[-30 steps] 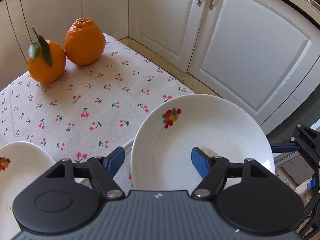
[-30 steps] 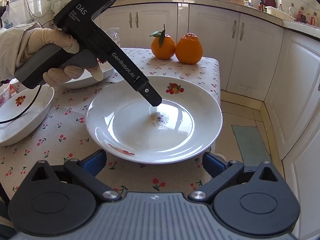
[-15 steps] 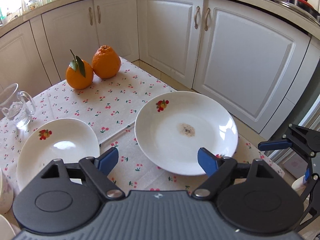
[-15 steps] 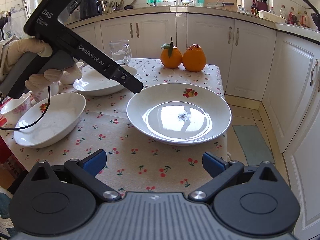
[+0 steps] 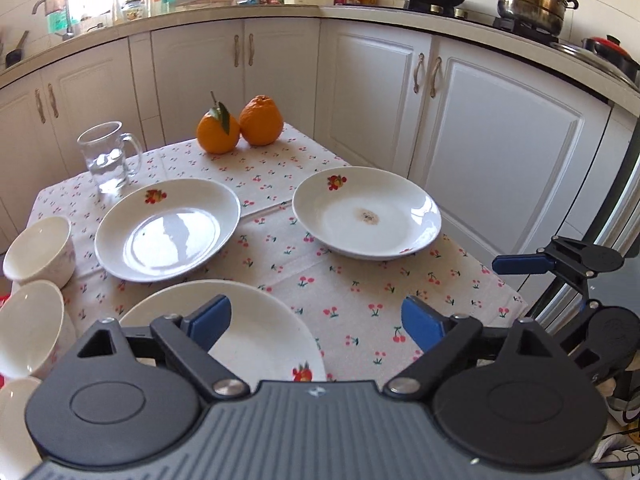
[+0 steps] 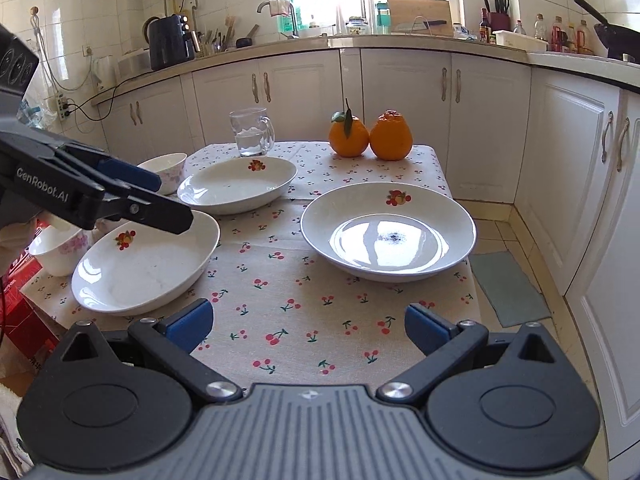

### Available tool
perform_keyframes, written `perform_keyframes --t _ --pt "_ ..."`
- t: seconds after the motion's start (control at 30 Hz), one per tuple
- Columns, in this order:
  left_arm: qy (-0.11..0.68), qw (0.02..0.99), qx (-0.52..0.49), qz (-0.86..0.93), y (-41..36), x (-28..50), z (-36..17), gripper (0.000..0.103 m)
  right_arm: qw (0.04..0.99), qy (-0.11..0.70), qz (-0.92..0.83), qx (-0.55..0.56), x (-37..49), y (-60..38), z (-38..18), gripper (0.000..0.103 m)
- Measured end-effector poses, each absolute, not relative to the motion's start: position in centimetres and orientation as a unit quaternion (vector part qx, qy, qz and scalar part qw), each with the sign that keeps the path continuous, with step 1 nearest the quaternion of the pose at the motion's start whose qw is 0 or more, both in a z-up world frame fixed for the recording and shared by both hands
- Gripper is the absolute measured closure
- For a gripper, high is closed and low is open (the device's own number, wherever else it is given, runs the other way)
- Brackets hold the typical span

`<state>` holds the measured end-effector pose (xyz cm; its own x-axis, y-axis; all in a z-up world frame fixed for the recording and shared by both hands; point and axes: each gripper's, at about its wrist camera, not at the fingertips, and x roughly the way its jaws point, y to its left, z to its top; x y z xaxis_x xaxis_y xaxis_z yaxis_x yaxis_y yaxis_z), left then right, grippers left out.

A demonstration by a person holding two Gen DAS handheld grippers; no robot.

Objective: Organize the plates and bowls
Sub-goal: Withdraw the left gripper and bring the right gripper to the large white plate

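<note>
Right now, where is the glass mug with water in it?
The glass mug stands at the far end of the table, left of the two oranges and just behind the farthest plate.

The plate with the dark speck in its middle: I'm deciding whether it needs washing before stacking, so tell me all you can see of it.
The plate with the dark speck is white, glossy, ceramic-looking and shallow, with a red-and-yellow fruit print on its far rim. A small brownish smudge marks its centre. It sits upright on the cherry-print tablecloth near the table's right edge, apart from the other plates. Nothing touches it but the cloth.
</note>
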<state>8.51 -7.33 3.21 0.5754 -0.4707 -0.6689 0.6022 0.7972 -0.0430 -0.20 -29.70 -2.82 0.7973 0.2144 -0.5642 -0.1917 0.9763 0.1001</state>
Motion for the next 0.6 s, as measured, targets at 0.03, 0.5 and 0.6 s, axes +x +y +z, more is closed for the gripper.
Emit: perform_keyframes --t 0.03,0.5,0.6 --pt "0.345 0.886 0.091 -0.296 -6.6 8.1 3.0 0.011 0.947 0.300 0.109 0.016 -0.3 -29.5 -2.8 0.000" --pt "0.357 0.905 0.112 -0.203 0.6 3.3 -1.9 0.011 0.935 0.317 0.157 -0.013 0.7 -25.7 -2.9 0.000" --pt "0.361 0.904 0.105 -0.203 1.0 3.4 -2.8 0.011 0.932 0.322 0.165 -0.016 1.2 -25.0 -2.9 0.000"
